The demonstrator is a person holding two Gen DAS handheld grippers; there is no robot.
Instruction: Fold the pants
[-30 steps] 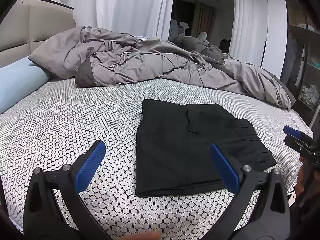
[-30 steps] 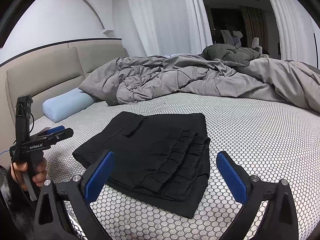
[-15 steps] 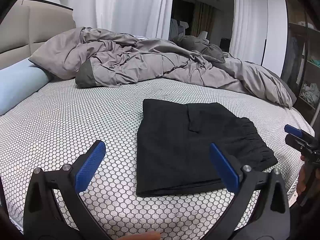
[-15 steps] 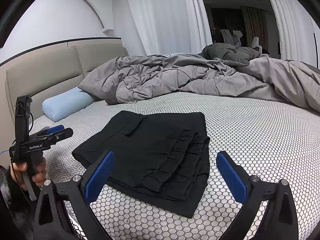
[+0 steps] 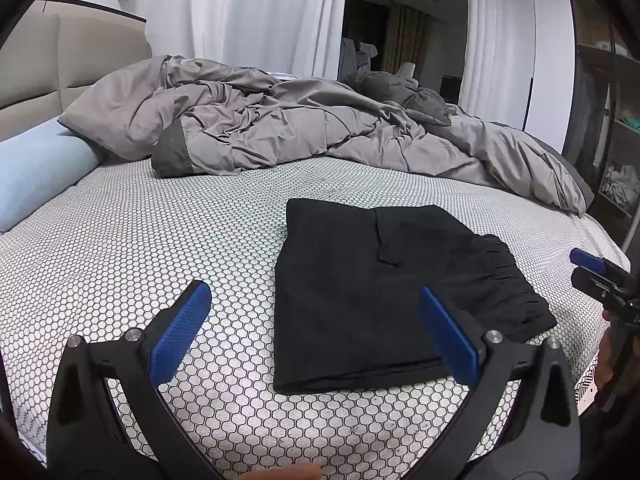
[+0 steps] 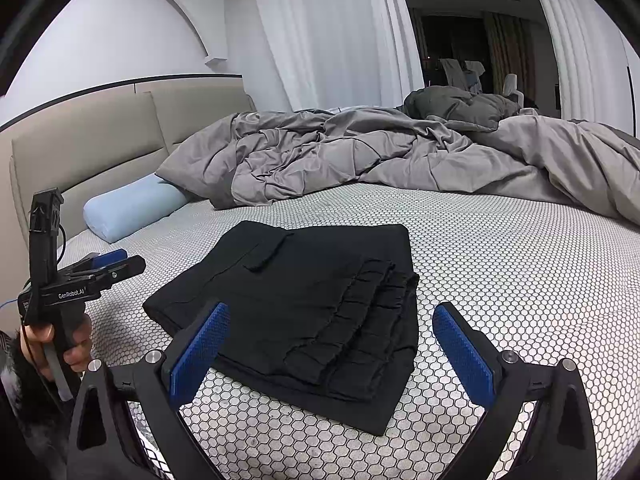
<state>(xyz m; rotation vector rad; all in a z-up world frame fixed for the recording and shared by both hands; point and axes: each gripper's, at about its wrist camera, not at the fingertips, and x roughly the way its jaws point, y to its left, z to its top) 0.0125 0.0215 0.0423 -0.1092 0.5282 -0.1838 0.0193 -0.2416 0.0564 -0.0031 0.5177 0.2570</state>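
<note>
Honeycomb-patterned bed (image 5: 160, 240): folded black pants (image 5: 380, 292) lie just ahead of the left gripper (image 5: 316, 332) and right gripper (image 6: 332, 344), both spread wide, empty.

- My right gripper (image 5: 600, 276) sits at the left wrist view's edge — only one blue pad and dark body show, so I can't read its jaws there.
- The blue pillow (image 5: 36, 172) is cut off at the frame's left.
- The shelf items (image 5: 622, 188) are too blurred to identify.
</note>
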